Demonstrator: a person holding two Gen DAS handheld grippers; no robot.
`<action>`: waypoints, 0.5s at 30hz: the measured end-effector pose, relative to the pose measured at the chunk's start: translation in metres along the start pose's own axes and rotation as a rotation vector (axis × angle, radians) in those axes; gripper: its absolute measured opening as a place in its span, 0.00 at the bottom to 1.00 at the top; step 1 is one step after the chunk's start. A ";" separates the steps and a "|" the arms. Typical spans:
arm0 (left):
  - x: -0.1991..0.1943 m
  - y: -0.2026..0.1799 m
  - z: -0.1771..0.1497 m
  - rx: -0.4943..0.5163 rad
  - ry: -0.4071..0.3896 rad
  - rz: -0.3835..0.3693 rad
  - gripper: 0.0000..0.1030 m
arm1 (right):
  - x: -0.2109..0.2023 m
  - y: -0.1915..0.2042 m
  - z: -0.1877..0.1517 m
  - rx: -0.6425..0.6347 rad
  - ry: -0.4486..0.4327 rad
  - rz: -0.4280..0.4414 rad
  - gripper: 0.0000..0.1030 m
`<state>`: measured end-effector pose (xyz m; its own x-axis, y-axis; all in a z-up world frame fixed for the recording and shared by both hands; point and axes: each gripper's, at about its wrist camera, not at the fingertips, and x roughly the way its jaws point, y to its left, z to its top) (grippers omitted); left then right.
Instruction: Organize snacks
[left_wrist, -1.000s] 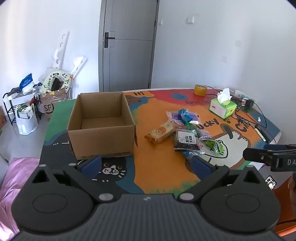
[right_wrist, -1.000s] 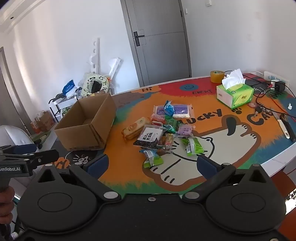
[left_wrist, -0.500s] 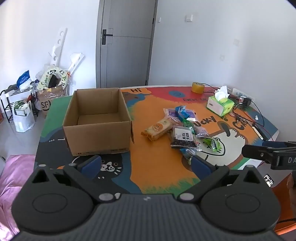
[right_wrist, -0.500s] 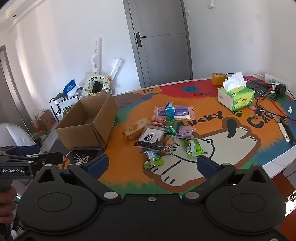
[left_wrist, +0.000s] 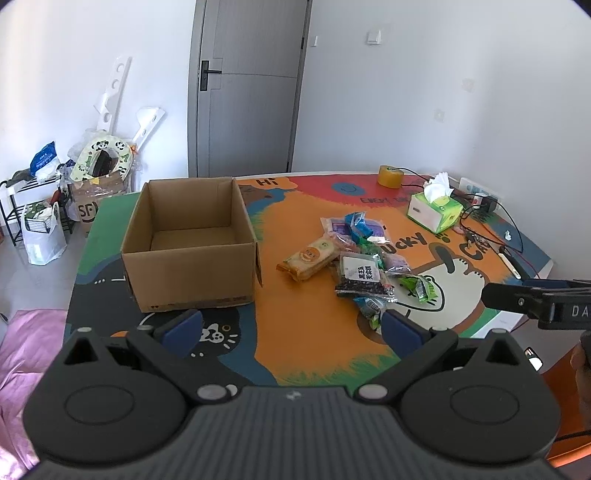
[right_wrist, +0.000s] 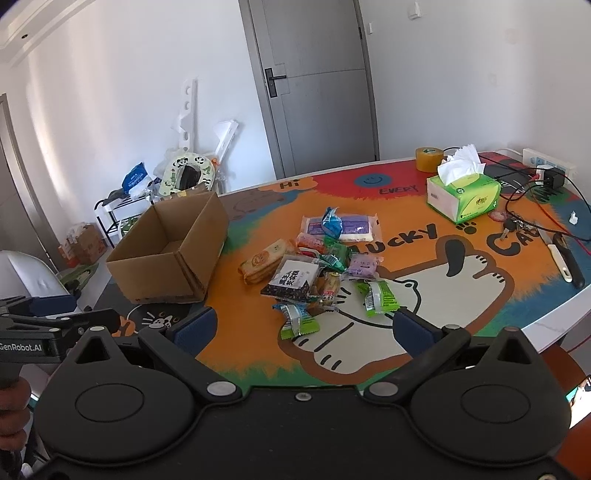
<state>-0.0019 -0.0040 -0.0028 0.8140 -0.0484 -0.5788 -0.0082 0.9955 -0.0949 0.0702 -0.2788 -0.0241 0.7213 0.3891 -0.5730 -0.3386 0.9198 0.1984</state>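
Both tools held wide open and empty: left tool (left_wrist: 291, 328), right tool (right_wrist: 303, 330). Loose heap of small foil snack packets (right_wrist: 317, 269) lay just ahead; open brown cardboard box (left_wrist: 190, 243) ahead-left. Best started with the nearest green packet (right_wrist: 297, 321), pinched flat at one edge.

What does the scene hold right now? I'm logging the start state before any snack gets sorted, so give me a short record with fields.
container: cardboard box, open, upright, interior looks empty
snacks: loose pile of snack packets on the table mat, beside the box, none inside it
left gripper: open, holding nothing, above the near table edge
right gripper: open, holding nothing
other items: green tissue box, tape roll
progress: sorting not yet begun
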 end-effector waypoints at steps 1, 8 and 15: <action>0.000 0.000 0.000 0.000 0.000 0.000 0.99 | 0.000 0.000 0.000 0.001 0.001 0.000 1.00; 0.000 0.000 -0.001 0.000 0.006 -0.003 0.99 | 0.000 0.000 0.000 -0.001 0.002 -0.003 1.00; 0.000 -0.002 0.000 0.000 0.007 -0.006 0.99 | 0.000 0.000 0.000 -0.001 0.003 -0.005 1.00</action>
<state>-0.0021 -0.0059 -0.0029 0.8097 -0.0554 -0.5842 -0.0030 0.9951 -0.0986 0.0702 -0.2785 -0.0242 0.7212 0.3847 -0.5761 -0.3360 0.9215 0.1948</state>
